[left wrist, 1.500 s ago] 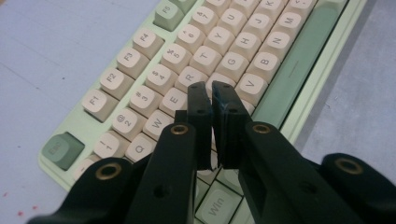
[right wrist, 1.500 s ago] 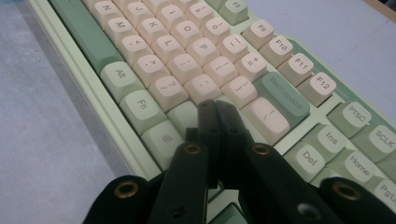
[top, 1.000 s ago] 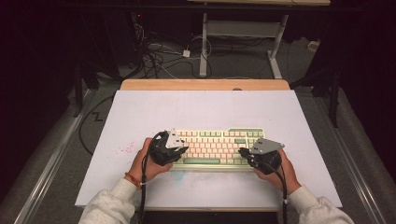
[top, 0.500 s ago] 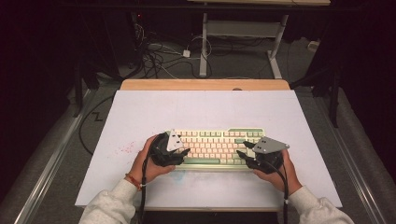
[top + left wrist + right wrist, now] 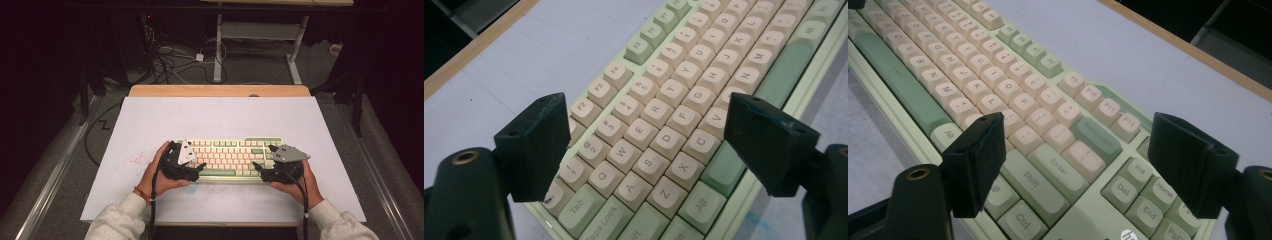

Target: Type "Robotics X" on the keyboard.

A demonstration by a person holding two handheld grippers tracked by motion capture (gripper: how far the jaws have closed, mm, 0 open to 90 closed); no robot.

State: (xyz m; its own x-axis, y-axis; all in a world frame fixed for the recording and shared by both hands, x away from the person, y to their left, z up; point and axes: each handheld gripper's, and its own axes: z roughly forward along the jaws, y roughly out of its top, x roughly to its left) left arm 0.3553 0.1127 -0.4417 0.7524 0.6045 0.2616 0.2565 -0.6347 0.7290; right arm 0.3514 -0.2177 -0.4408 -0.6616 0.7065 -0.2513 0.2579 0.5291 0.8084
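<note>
We note a keyboard [image 5: 229,157] lying flat on a white board [image 5: 220,120], in the near half, long side running left to right, roughly centred between the two hands. The board sits on a table [image 5: 220,90] whose wooden far edge shows beyond it.

Left gripper [image 5: 196,169] at the keyboard's left end, held in the left hand [image 5: 157,172]. In the left gripper view its jaws stand wide apart above the keys, one over the number-and-Tab corner, the other over the near edge by the space bar; the Q-W-E, A-S-D block shows in the gap. The jaws have just been opening; nothing is gripped, the pads are off the keys.

Right gripper [image 5: 261,167] at the keyboard's right end, in the right hand [image 5: 300,182]. In the right gripper view the jaws are likewise spread wide, one near the right Alt, the other over the Home cluster; Enter, Shift and Ctrl lie between them. These jaws too have just been opening, and they hold nothing.

Faint red specks [image 5: 135,160] on the board left of the left hand
</note>
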